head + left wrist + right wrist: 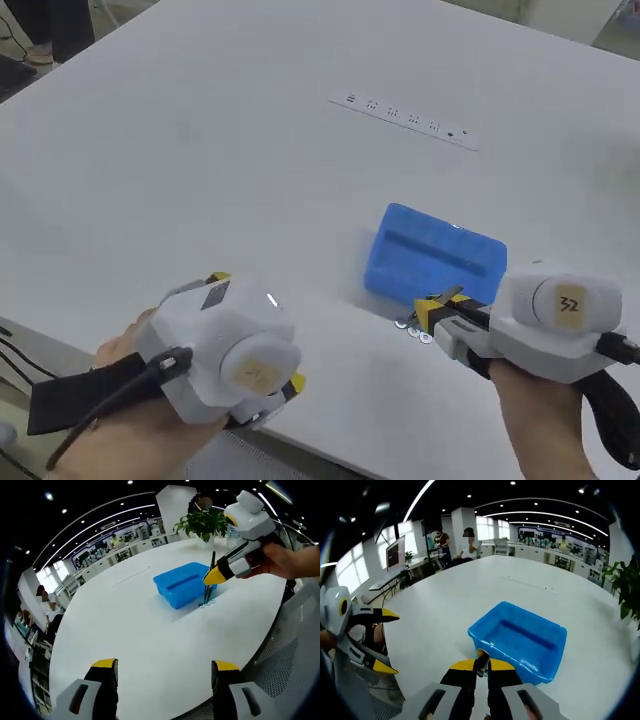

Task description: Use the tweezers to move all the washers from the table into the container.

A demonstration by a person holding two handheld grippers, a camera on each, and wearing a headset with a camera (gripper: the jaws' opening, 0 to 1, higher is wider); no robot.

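Observation:
A blue container [435,258] sits on the white table [200,160], and several small washers [415,329] lie just in front of its near edge. My right gripper [428,312] is shut on black tweezers [209,580], whose tips point down at the washers [206,603] beside the container [182,582]. In the right gripper view the jaws of the right gripper [481,664] are closed on the tweezers [481,656], with the container [520,640] right ahead. My left gripper [165,666] is open and holds nothing, well to the left near the table's front edge [240,355].
A flat socket strip [405,118] is set into the table far behind the container. A potted plant [202,522] stands at the table's far end. The table edge runs close under both hands. People sit at distant desks [455,545].

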